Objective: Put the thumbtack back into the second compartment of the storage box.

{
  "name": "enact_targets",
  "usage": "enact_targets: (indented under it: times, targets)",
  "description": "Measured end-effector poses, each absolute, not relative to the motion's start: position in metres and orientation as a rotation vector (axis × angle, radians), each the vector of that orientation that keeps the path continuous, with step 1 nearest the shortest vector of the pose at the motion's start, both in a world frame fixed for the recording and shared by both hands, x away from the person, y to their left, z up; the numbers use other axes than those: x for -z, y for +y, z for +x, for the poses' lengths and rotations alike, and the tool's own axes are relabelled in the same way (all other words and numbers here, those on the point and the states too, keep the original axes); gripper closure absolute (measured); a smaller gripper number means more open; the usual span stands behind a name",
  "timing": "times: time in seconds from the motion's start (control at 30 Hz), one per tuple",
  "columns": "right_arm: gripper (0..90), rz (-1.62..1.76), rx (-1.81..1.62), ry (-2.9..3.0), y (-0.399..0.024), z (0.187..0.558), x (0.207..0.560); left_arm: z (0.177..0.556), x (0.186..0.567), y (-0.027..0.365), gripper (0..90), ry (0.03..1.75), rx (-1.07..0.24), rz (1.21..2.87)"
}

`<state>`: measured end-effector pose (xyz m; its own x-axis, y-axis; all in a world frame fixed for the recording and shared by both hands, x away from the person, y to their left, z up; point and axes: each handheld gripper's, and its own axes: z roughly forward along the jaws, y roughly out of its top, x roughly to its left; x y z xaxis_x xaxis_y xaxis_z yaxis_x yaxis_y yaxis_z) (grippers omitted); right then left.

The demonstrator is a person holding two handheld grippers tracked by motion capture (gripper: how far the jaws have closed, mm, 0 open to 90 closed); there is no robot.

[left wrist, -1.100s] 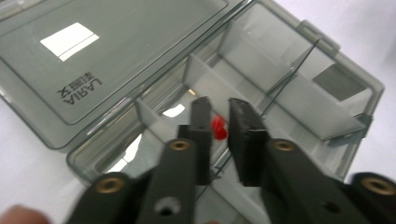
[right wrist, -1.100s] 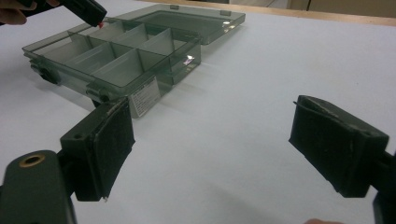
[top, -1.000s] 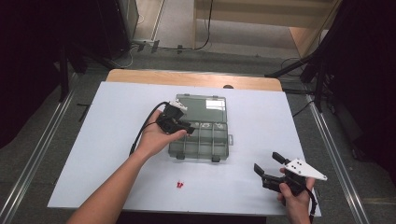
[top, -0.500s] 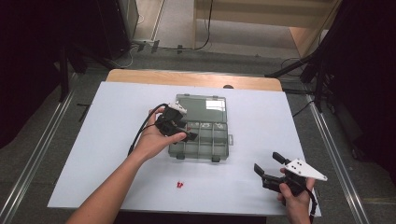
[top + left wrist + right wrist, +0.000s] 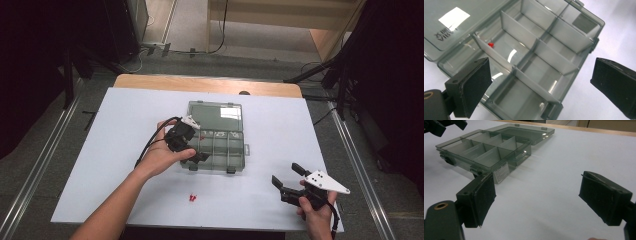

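A smoky grey compartment box [image 5: 222, 145] lies open on the white table, its lid [image 5: 215, 111] folded back. My left gripper [image 5: 196, 144] hovers over the box's left end. Its jaws have just been opening and now stand open with nothing between them. In the left gripper view [image 5: 541, 72] a tiny red piece [image 5: 490, 44] rests in a compartment below, by a divider. Two small red pieces [image 5: 192, 198] lie on the table in front of the box. My right gripper [image 5: 288, 175] is held low near the table's front right, open and empty [image 5: 536, 192].
The box's front latches [image 5: 231, 170] face the person. The white table top [image 5: 120, 130] ends in a wooden strip [image 5: 200, 84] at the back. Metal rails run along both sides on the floor. The left gripper's cable [image 5: 150, 142] loops over the table.
The left gripper's jaws have spread apart above the box while the hand barely shifted. The right gripper has stayed where it was.
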<state>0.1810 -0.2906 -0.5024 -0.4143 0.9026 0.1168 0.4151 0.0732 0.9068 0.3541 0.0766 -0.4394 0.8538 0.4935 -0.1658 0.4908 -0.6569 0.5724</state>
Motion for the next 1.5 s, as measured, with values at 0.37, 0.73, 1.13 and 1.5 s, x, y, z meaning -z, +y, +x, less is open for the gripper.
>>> enact_targets:
  times: [0.37, 0.73, 1.13, 1.5]
  targets:
    - [14.0, 1.3, -1.314, 1.877, -0.289, 0.181, 0.502, 0.334, 0.442, 0.084, 0.0, 0.684, -0.009, 2.441]
    - [14.0, 1.294, -1.31, 1.886, -0.287, 0.181, 0.502, 0.309, 0.443, 0.088, 0.0, 0.657, -0.012, 2.458]
    - [14.0, 1.284, -1.308, 1.884, -0.287, 0.181, 0.502, 0.286, 0.441, 0.095, 4.2, 0.644, -0.019, 2.453]
    - [14.0, 1.289, -1.309, 1.884, -0.286, 0.18, 0.501, 0.265, 0.447, 0.1, 17.7, 0.631, -0.003, 2.462]
